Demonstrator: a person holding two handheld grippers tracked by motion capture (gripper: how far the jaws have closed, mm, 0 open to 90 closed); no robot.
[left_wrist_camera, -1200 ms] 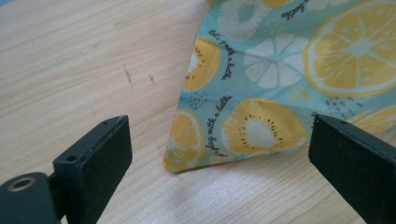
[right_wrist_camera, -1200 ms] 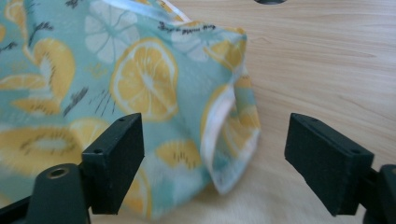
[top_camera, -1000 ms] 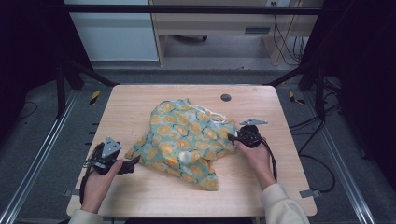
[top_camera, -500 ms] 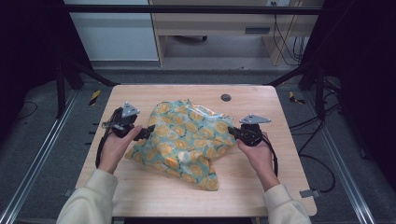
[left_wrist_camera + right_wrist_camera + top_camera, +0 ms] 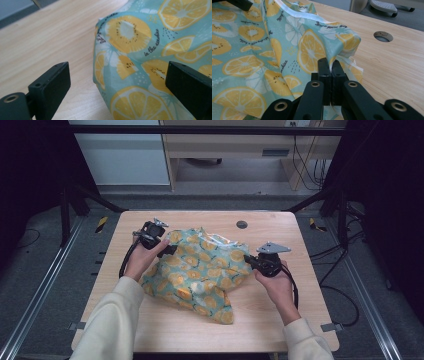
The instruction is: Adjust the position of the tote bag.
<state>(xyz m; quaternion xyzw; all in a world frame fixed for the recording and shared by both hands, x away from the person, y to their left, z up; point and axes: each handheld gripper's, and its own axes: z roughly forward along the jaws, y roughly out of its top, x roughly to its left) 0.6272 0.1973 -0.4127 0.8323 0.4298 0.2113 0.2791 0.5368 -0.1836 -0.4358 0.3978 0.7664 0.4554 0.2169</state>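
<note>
- Cloth (image 5: 200, 270) lying crumpled mid-table (image 5: 150, 330), lemon print up, bunched toward the far edge and trailing a tail toward the near right corner.
- Right gripper (image 5: 248, 259) pinching the cloth's right-hand edge, jaws clamped tight on a fold (image 5: 347, 53), seemingly anchoring that side for spreading.
- Left gripper (image 5: 172, 250) hovering at the cloth's far left edge, jaws gaping wide, fabric lying between them but not being pressed.
- Probably lining up a second grip; exact hem or corner hard to make out among the wrinkles.
- Round hole (image 5: 242, 224) sitting clear near the far edge.
</note>
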